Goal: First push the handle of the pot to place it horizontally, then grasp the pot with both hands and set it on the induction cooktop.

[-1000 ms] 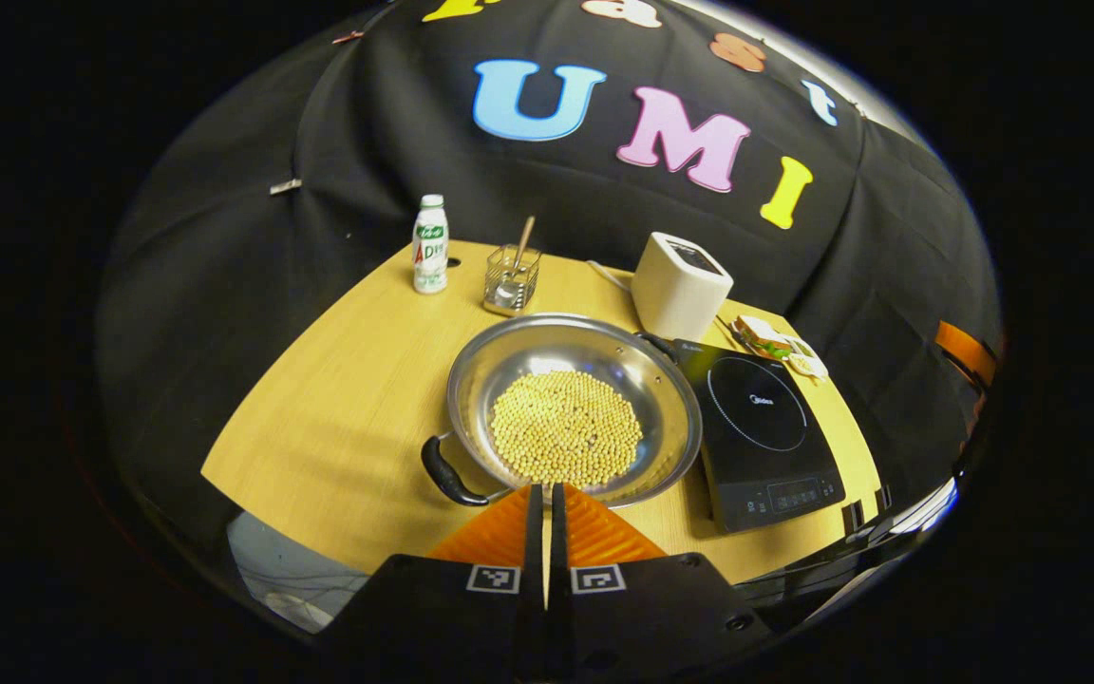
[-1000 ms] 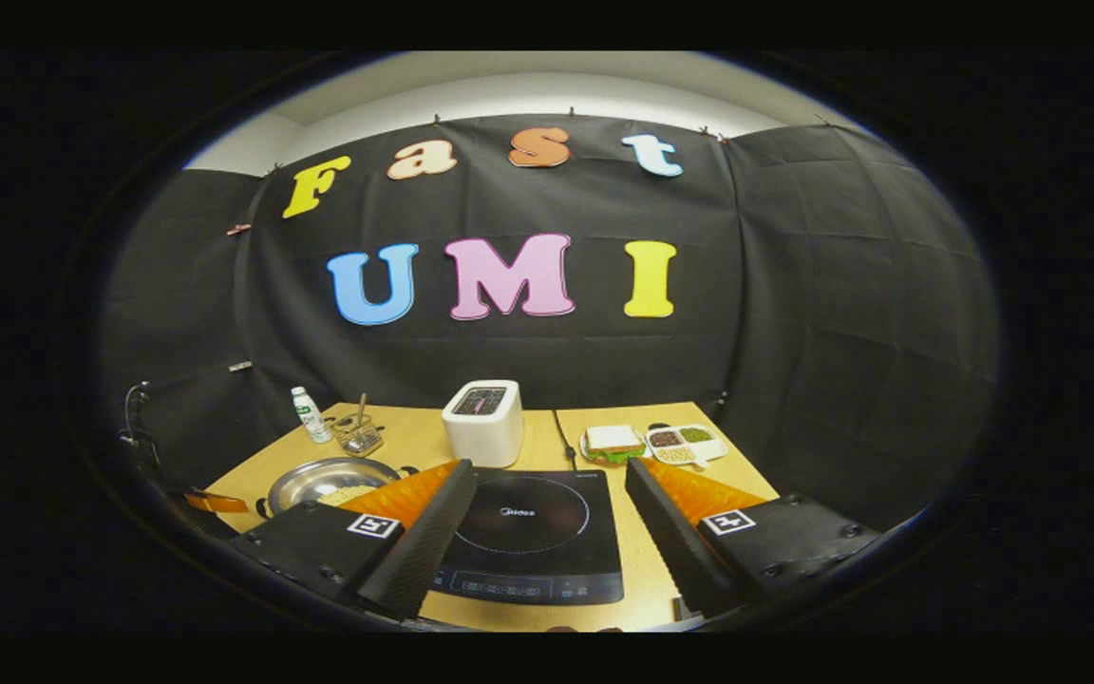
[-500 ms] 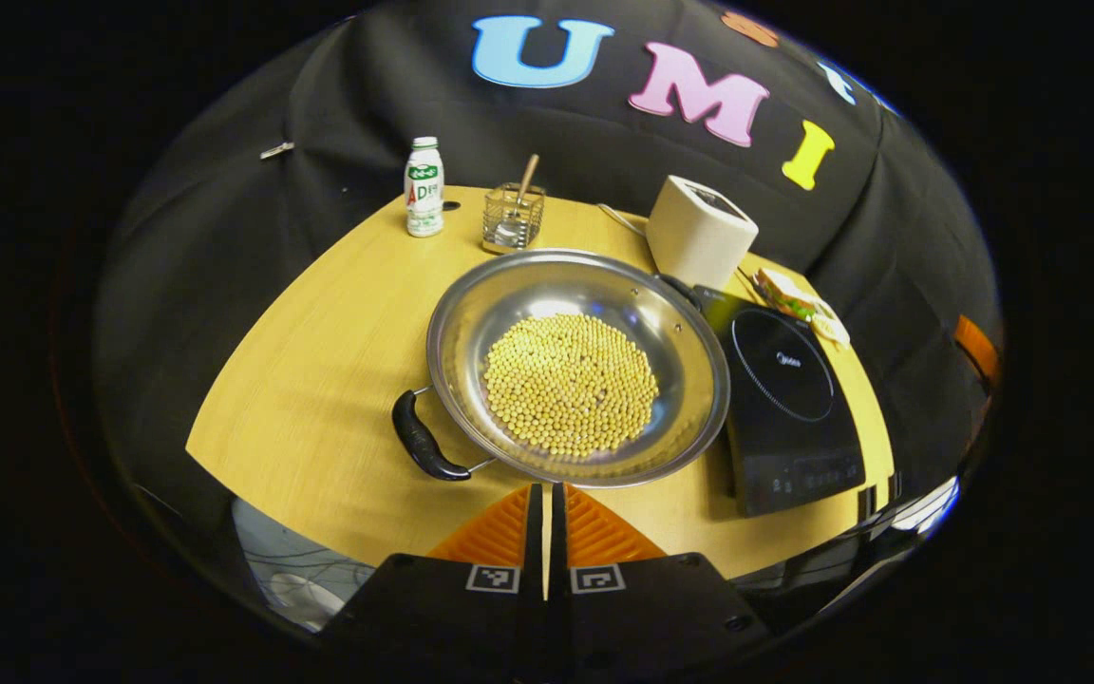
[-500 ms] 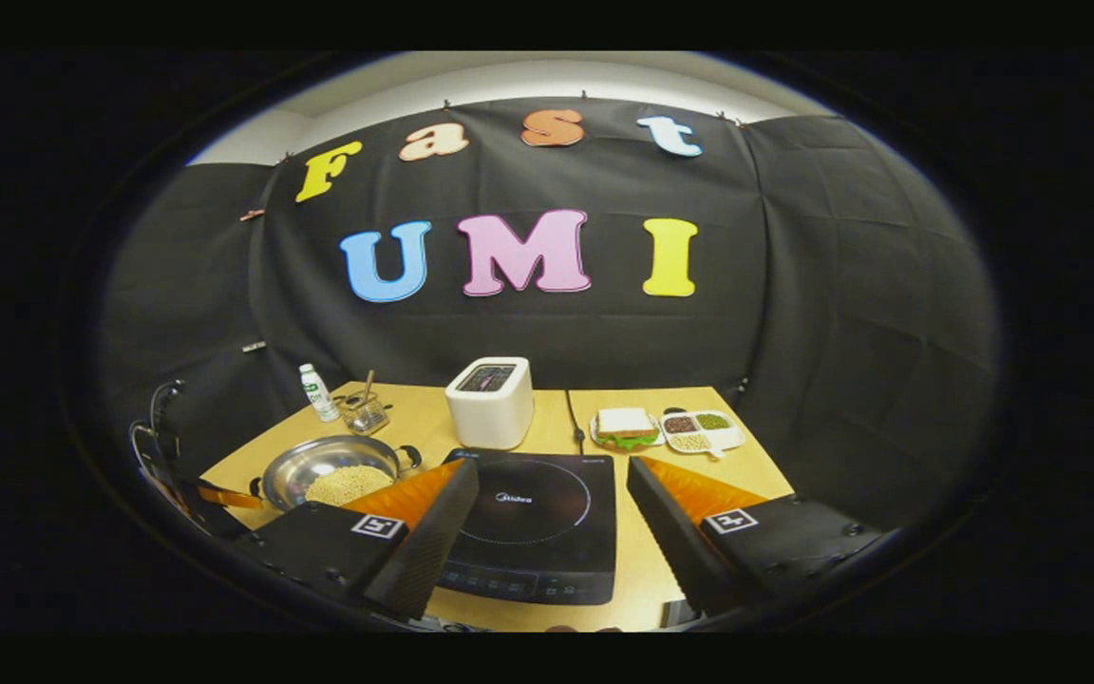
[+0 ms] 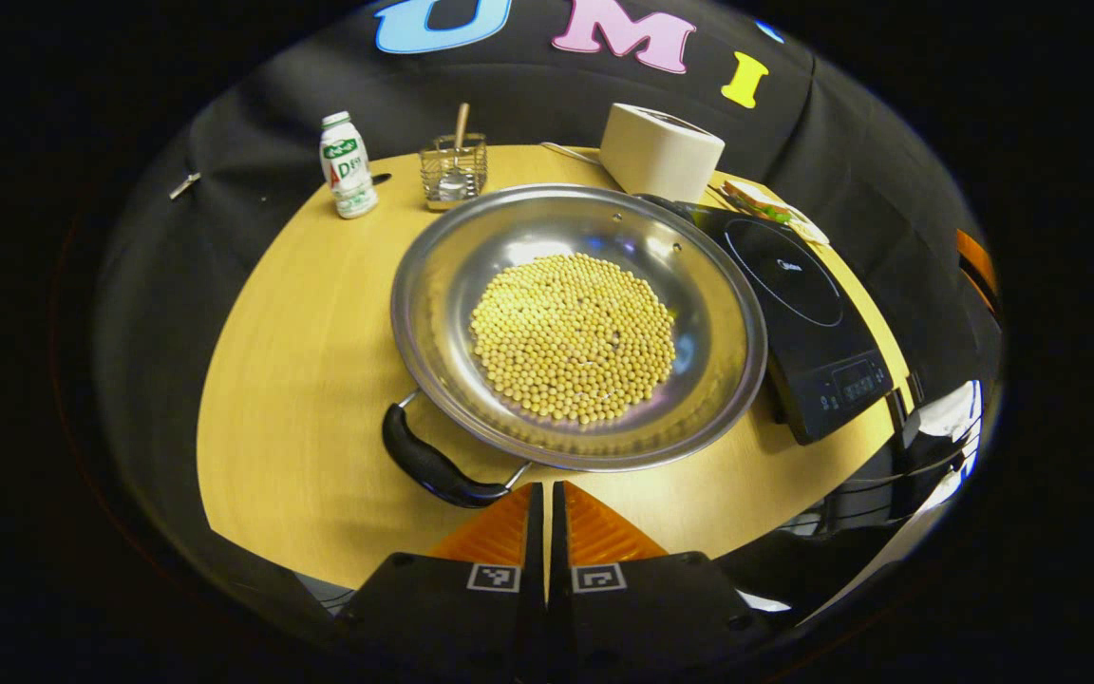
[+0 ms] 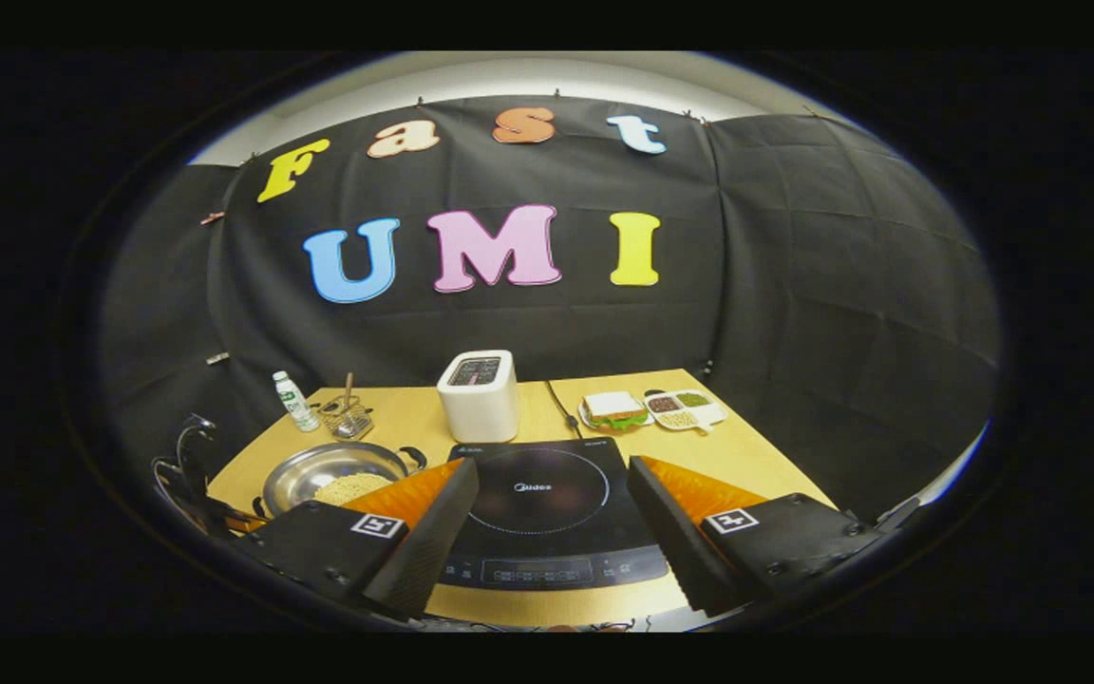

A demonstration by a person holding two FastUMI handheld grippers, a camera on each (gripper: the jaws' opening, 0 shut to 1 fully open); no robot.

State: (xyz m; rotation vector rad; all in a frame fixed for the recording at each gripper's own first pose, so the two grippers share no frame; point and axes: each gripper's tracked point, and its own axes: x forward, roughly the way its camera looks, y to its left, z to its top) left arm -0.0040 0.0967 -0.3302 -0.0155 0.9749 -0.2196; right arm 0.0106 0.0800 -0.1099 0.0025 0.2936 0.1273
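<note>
On the table [image 5: 300,380] I see the pot [image 5: 577,325] just ahead of my left gripper [image 5: 547,494], fingers together, holding nothing, near its handle [image 5: 433,465]. My right gripper [image 6: 552,503] gapes wide, empty, above the cooktop [image 6: 547,503].

The left gripper [image 5: 547,499] has a matte black body with round screws, and a small square black-and-white marker sits on each finger base. The right gripper [image 6: 552,494] carries the same markers, with ribbed wedge-shaped fingers.
</note>
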